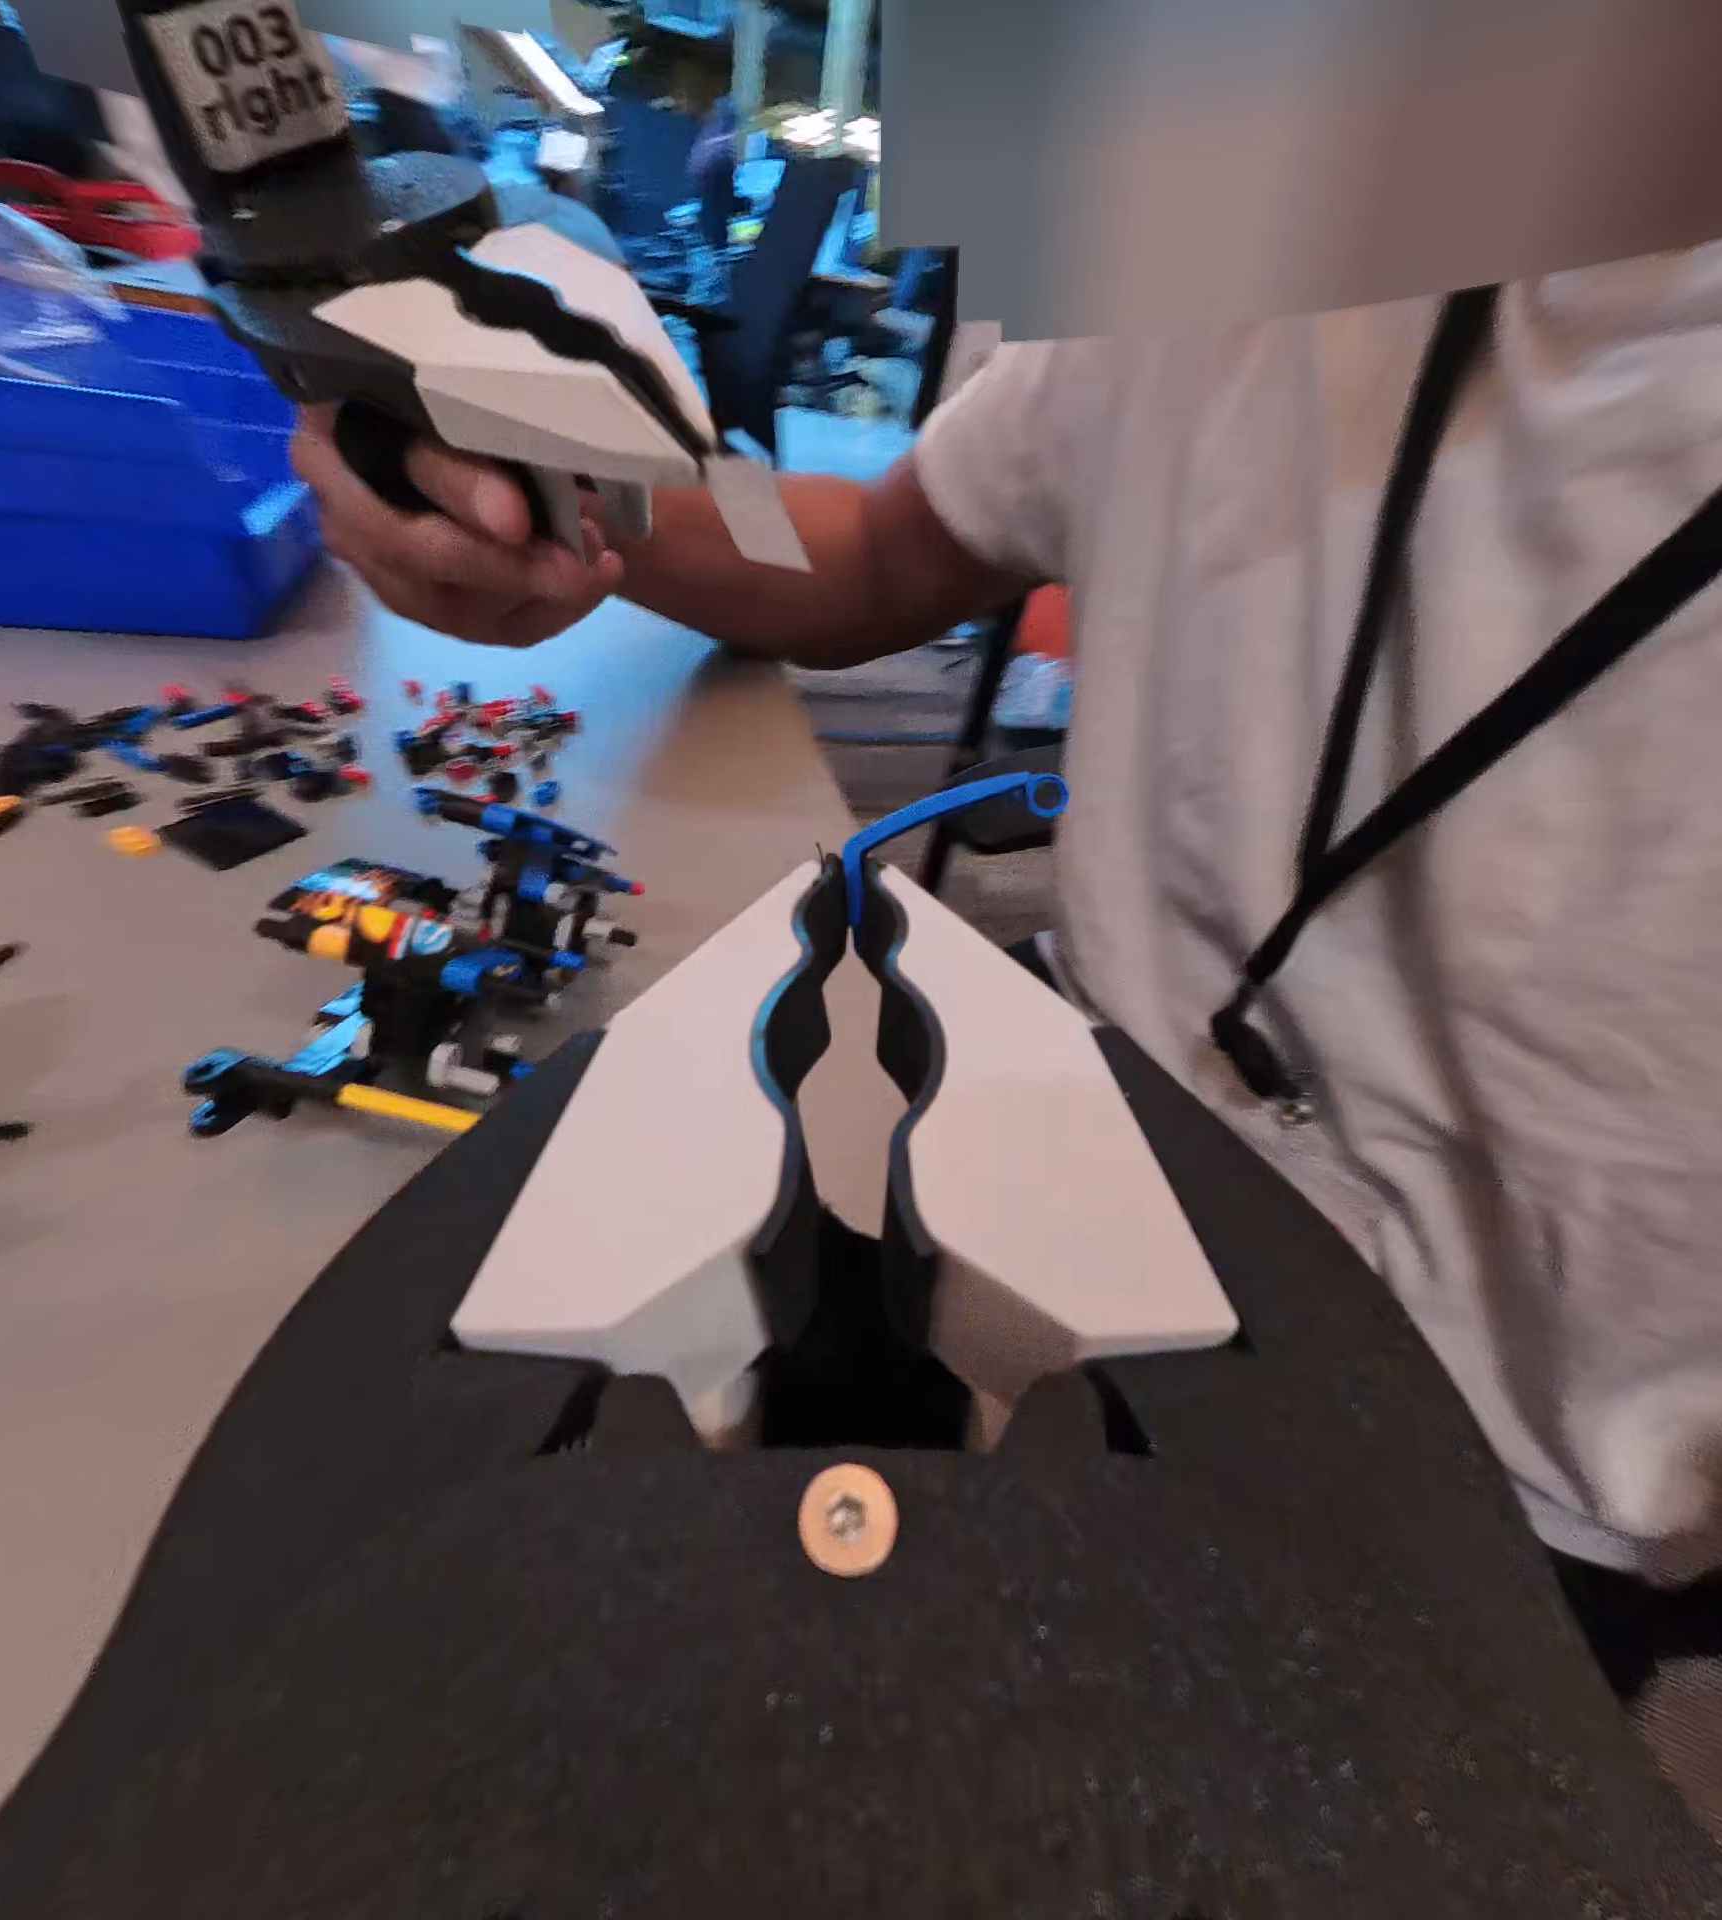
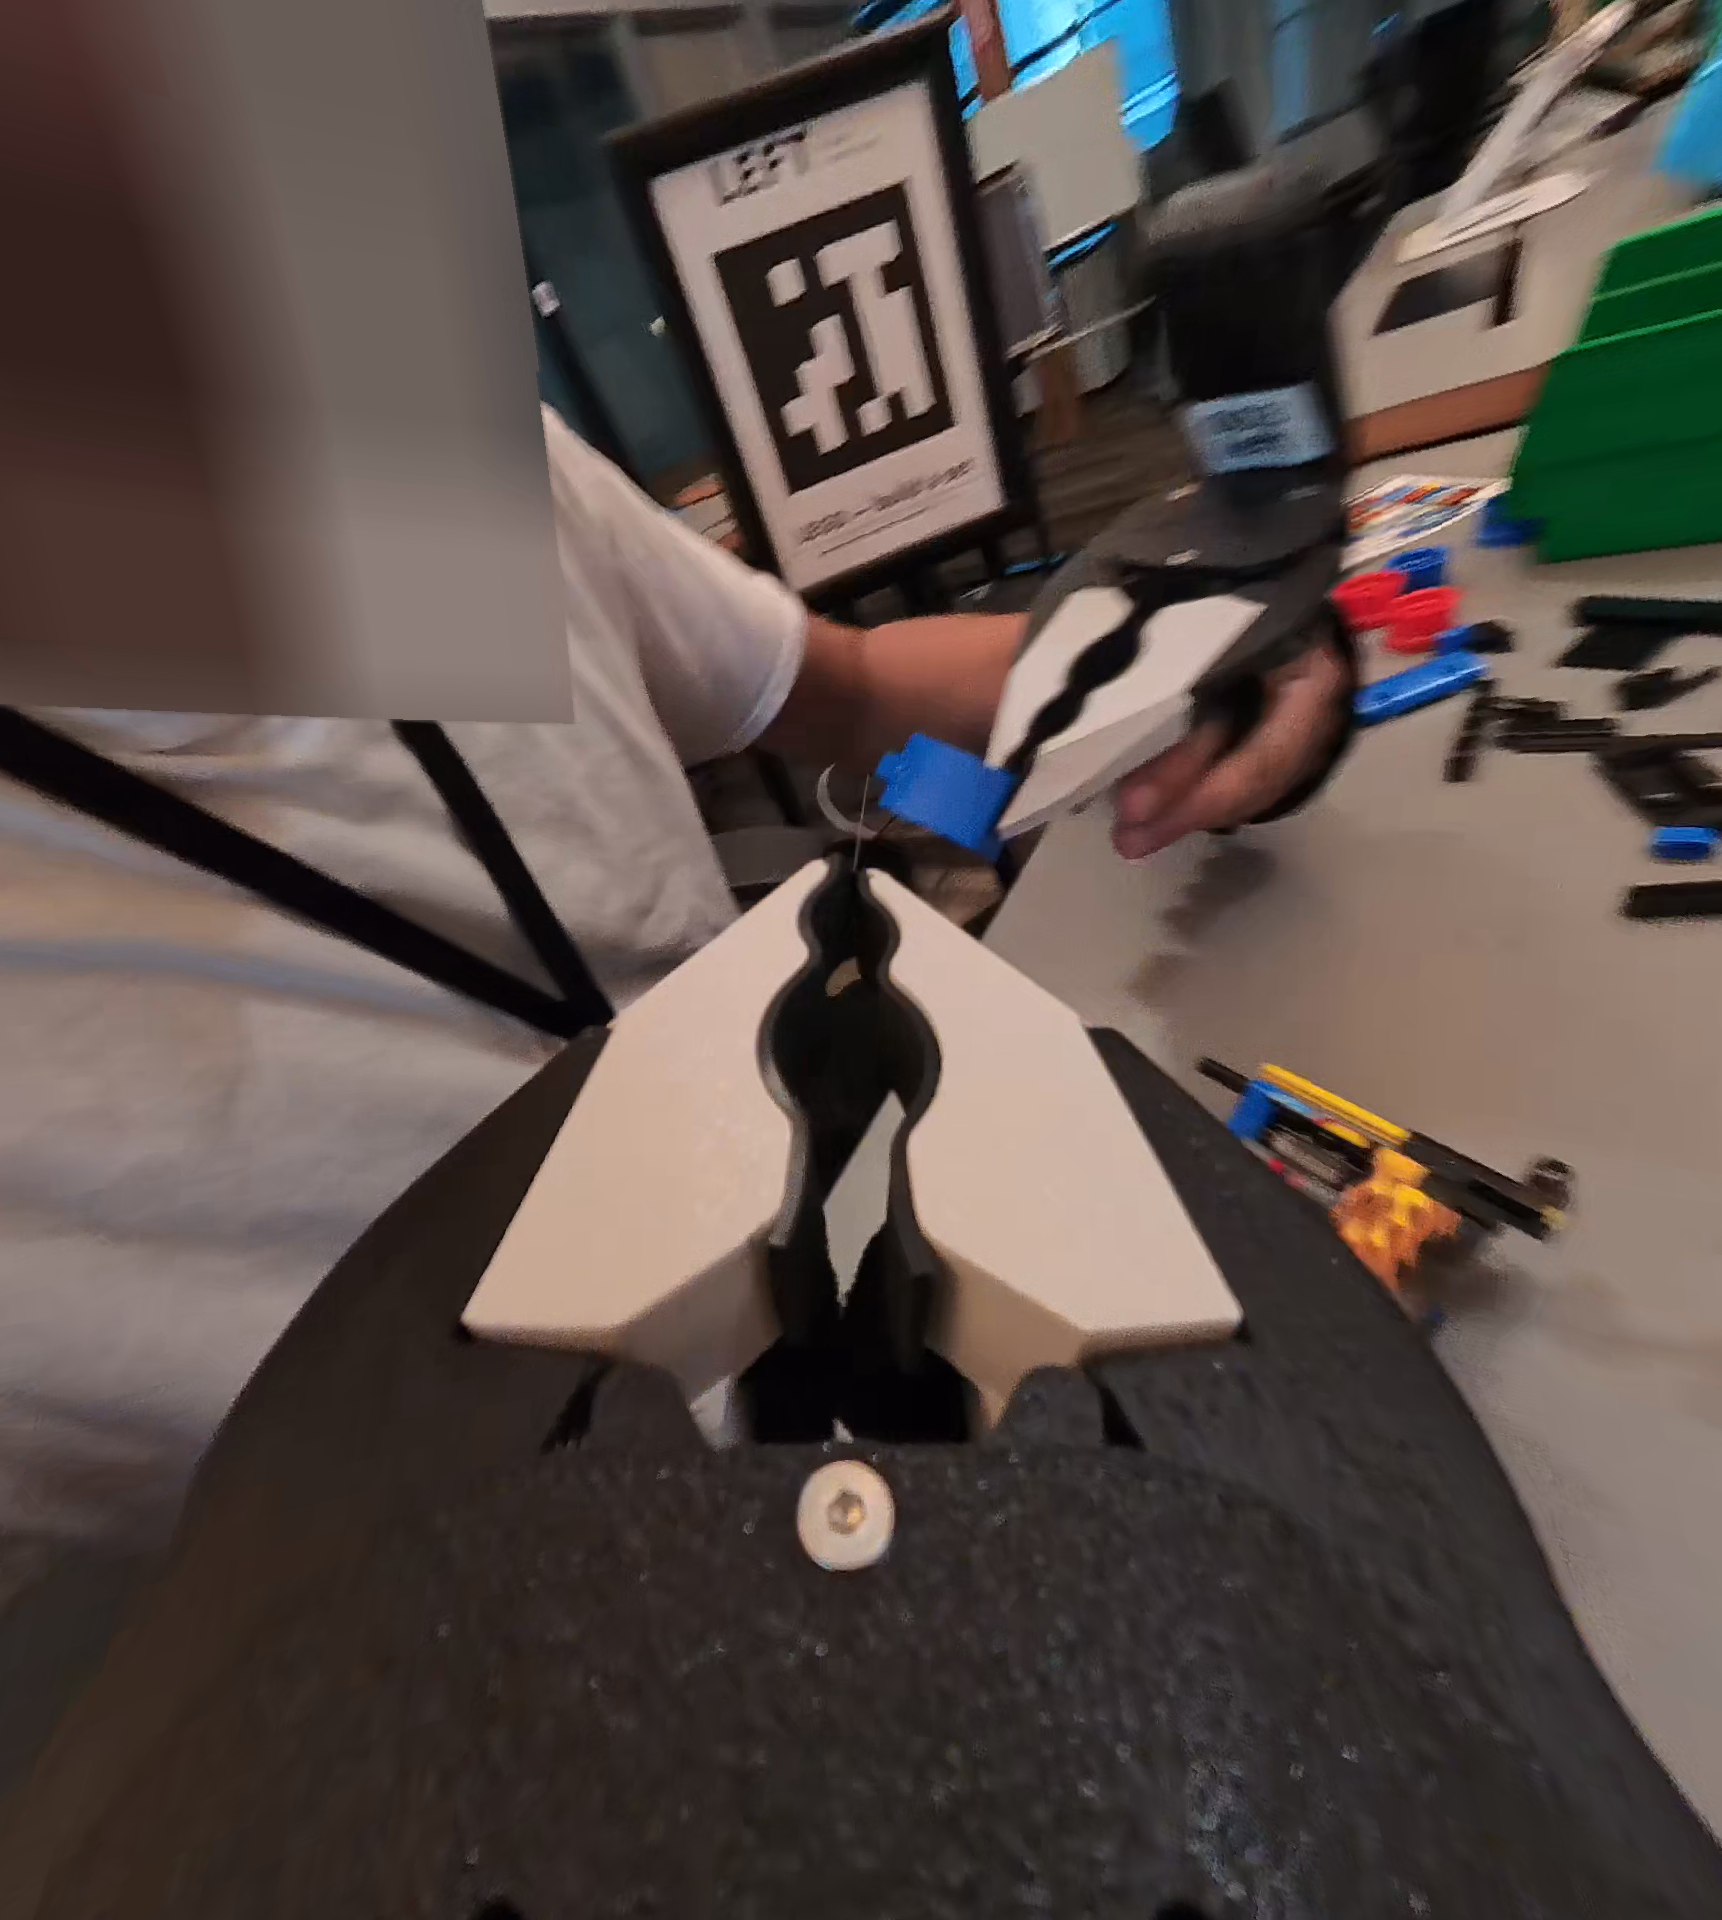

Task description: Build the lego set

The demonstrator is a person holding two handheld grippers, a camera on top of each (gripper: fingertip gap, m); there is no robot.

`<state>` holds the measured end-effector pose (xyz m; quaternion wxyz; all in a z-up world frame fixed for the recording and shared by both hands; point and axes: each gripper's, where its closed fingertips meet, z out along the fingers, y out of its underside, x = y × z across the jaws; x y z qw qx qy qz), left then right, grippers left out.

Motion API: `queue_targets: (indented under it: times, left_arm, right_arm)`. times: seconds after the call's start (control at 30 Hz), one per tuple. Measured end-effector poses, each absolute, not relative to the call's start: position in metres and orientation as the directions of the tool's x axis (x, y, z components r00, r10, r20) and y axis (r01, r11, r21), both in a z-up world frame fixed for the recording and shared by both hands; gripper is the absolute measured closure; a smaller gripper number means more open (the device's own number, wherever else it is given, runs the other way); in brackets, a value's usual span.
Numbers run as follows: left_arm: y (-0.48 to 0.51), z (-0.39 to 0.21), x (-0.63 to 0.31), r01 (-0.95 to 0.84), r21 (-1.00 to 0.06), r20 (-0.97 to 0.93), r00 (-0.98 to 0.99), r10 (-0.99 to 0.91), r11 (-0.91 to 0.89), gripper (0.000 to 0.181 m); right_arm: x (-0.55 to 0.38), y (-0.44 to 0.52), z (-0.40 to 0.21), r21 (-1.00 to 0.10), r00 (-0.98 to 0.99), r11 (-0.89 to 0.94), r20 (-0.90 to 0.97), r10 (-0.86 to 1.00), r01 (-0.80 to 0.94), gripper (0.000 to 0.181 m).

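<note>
My left gripper (image 1: 852, 883) is shut on a thin blue lego panel (image 1: 950, 812) and holds it in the air in front of the person's shirt. The gripper (image 2: 1008, 805) and its panel (image 2: 940, 795) also show in the right wrist view. My right gripper (image 2: 852, 868) is shut on a thin pale sheet (image 2: 839, 802), seen edge-on, close to the blue panel. In the left wrist view the right gripper (image 1: 711, 452) is raised at the upper left with the pale sheet (image 1: 758, 514) hanging from its tips. A partly built blue and black model (image 1: 441, 966) lies on the grey table (image 1: 109, 1299).
Loose black, blue and red pieces (image 1: 213, 748) lie behind the model. A blue bin (image 1: 78, 468) stands at the table's far side. A small yellow and black assembly (image 2: 1376, 1164), black pieces (image 2: 1667, 727), red rings (image 2: 1397, 603), a green bin (image 2: 1688, 416) and a marker board (image 2: 836, 364) show too. The grippers' ends are close to 10 cm from one another.
</note>
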<state>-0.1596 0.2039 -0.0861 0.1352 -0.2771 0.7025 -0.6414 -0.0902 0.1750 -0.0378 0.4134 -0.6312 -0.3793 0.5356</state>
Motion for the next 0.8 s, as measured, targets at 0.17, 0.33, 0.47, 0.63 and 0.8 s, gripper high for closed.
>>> queue_targets:
  times: [0.17,0.33,0.47,0.63,0.8]
  left_arm:
    - [0.206,-0.098,-0.139,-0.263,-0.965,0.222,-0.838,-0.498,0.013,0.181]
    - [0.219,-0.097,-0.134,-0.267,-0.964,0.236,-0.845,-0.479,-0.004,0.181]
    - [0.224,-0.092,-0.144,-0.28,-0.959,0.273,-0.867,-0.416,-0.044,0.181]
    - [0.213,-0.108,-0.144,-0.297,-0.952,0.239,-0.87,-0.431,0.071,0.181]
    - [0.207,-0.11,-0.142,-0.294,-0.952,0.228,-0.87,-0.437,0.089,0.181]
  right_arm:
    - [-0.101,0.146,-0.063,-0.869,0.002,-0.337,-0.361,0.933,0.363,0.181]
    - [-0.081,0.16,-0.064,-0.865,0.03,-0.369,-0.382,0.924,0.341,0.181]
    - [-0.074,0.166,-0.07,-0.88,0.03,-0.431,-0.434,0.9,0.201,0.181]
    - [-0.079,0.171,-0.074,-0.843,0.041,-0.501,-0.504,0.863,0.198,0.181]
    - [-0.088,0.171,-0.075,-0.827,0.049,-0.525,-0.527,0.849,0.202,0.181]
